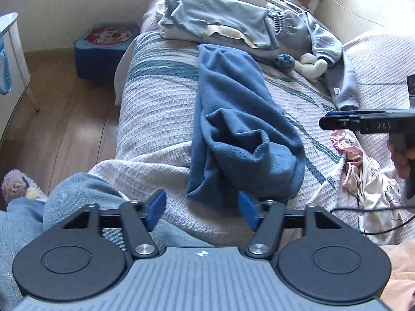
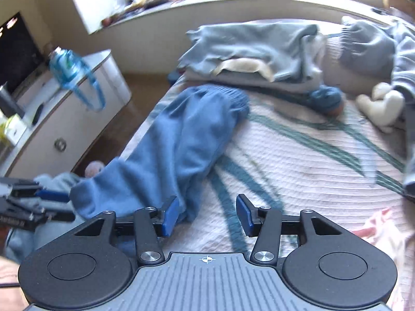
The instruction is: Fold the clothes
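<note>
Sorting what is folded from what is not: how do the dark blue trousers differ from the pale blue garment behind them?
The dark blue trousers are a deeper blue and lie stretched lengthwise, bunched at the near end; the pale blue garment is lighter and sits atop a stack at the far end. The trousers lie directly on the bedspread. Both look soft and lie untouched by either open gripper.
</note>
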The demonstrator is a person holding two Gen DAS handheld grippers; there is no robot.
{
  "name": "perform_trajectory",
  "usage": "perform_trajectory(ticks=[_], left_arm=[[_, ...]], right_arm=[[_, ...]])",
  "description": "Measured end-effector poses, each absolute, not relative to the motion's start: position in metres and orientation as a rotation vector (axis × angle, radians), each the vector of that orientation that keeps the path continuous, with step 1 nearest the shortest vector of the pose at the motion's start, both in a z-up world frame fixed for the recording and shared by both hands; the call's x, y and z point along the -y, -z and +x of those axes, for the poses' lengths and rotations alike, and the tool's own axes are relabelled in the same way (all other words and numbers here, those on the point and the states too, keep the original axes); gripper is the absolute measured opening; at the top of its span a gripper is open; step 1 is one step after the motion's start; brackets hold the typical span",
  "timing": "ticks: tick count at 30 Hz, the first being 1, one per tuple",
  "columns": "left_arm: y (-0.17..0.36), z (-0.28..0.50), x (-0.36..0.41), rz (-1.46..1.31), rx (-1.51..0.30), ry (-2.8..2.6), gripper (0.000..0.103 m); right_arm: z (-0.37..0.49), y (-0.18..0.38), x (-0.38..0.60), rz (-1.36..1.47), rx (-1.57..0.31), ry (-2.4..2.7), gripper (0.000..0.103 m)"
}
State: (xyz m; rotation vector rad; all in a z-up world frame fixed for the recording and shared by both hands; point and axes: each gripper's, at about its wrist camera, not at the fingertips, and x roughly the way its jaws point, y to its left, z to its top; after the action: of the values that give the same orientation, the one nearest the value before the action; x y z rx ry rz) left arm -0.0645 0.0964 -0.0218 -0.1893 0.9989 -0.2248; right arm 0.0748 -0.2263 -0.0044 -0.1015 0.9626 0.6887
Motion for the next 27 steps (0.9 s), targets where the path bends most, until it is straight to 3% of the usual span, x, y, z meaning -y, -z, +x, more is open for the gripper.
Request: perform_trajectory(ticks=[5, 17, 27], left_arm=[[0.020, -0.065, -0.093, -0.177, -0.996, 0.229, 0.082], [0.021, -0.066, -0.074, -0.108, -1.018, 0.272, 0.098], [0.025, -0.066, -0.070, -0.103, -1.034, 0.274, 0.100]], right_arm=[[0.077, 0.016, 0.227, -0.087, -0.993, -0.673, 0.051], [0.075, 0.022, 0.227, -0.091, -0.987, -0.682, 0.061], [0.080, 0.024, 0.225, -0.102, -0.987, -0.688, 0.062]])
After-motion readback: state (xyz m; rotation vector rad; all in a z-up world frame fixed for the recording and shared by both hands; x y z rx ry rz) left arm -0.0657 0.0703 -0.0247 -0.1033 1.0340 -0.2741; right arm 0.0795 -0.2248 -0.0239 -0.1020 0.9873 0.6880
